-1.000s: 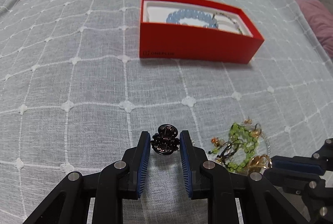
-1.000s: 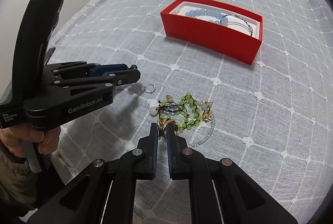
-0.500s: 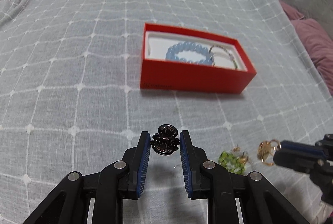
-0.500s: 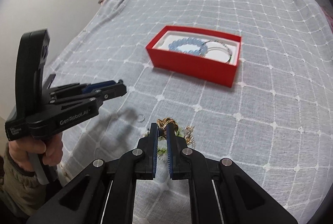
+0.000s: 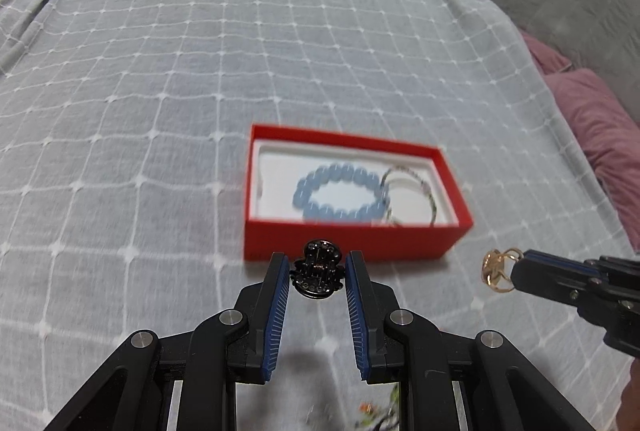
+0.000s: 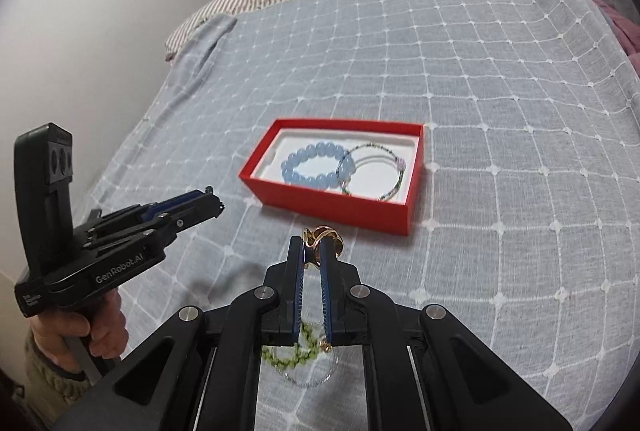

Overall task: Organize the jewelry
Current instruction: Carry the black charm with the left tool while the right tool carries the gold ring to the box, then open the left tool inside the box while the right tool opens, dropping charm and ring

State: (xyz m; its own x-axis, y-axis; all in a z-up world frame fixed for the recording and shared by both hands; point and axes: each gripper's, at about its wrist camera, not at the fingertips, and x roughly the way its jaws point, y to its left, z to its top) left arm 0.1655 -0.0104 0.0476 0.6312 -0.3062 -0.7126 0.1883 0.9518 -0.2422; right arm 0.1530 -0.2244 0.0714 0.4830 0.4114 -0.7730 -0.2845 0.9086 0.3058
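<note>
So the red box (image 5: 352, 237) is sitting open on the bed (image 5: 160, 111), with a blue bead bracelet (image 5: 340, 197) and a thin beaded bracelet (image 6: 376, 171) lying in its white tray. My left gripper (image 5: 318, 271) has its fingers pinching a dark hair claw (image 5: 318, 269); my right gripper (image 6: 314, 253) has its fingers nearly together on a gold piece (image 6: 326, 235). Compared to a second ago, both are lifted off the bed and closer to the box, with the green bead pile (image 6: 294, 353) left behind under my right fingers.
</note>
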